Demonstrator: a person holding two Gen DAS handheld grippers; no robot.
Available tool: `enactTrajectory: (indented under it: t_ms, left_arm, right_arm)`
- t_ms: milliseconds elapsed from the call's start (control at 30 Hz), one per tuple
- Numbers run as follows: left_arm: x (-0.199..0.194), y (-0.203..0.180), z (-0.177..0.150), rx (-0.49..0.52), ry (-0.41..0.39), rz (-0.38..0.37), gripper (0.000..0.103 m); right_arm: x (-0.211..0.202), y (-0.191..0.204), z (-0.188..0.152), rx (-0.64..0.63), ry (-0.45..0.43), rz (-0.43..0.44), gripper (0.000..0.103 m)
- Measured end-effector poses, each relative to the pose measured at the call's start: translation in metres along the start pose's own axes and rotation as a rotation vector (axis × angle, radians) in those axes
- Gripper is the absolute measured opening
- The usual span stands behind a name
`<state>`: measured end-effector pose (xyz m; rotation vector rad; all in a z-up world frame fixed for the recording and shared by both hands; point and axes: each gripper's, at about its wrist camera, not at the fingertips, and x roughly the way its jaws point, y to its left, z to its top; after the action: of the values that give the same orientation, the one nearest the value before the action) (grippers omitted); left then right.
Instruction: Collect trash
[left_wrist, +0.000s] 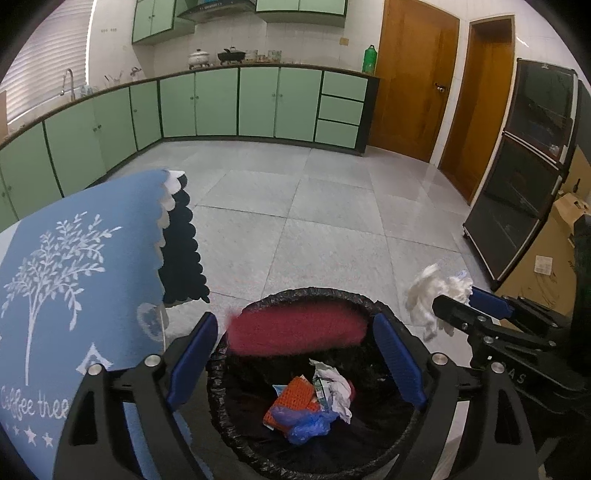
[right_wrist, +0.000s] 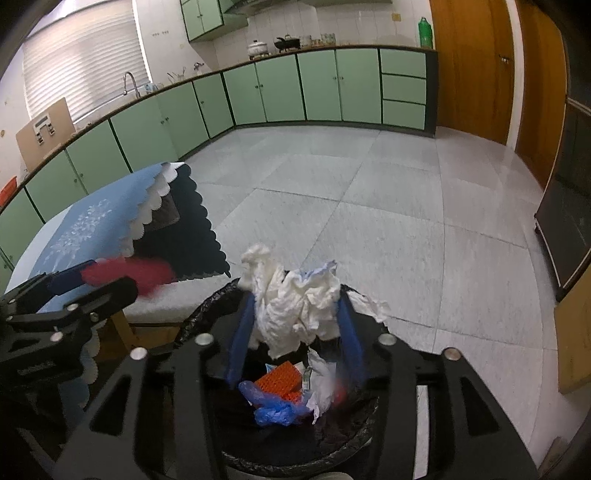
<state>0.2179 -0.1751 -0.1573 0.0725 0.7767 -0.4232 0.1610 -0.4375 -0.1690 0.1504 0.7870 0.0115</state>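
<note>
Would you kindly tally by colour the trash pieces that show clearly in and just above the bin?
White paper: 2
Red piece: 1
Orange piece: 1
Blue bag: 1
Total: 5

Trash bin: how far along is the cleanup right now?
Done: an orange piece, blue plastic and crumpled paper already lie in the black-lined bin. In hand: a white tissue wad sits between the right gripper's fingers over the bin; a blurred red item is at the wide-open left gripper's tips, apparently dropping. Left: both must land inside; further trash isn't visible.
</note>
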Motion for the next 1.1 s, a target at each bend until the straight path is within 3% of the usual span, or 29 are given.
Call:
enactTrajectory:
  t_ms: [100, 300, 433, 1100]
  left_arm:
    - [0.001, 0.002, 0.000, -0.008, 0.000, -0.001, 0.085]
    - [-0.011, 0.009, 0.004, -0.021, -0.027, 0.012, 0.085]
    - [-0.028, 0.015, 0.006, -0.024, -0.052, 0.026, 0.085]
    - [-0.178, 0.040, 0.002, -0.065, -0.212, 0.101, 0.097]
  right_arm:
    - [0.001, -0.001, 0.001, 0.004, -0.005, -0.002, 0.058]
    - [-0.009, 0.002, 0.003, 0.004, -0.032, -0.024, 0.083]
    - [-0.025, 0.007, 0.009, 0.008, -0.058, -0.016, 0.091]
    - [-0.174, 0.078, 0.037, -0.076, -0.236, 0.114, 0.097]
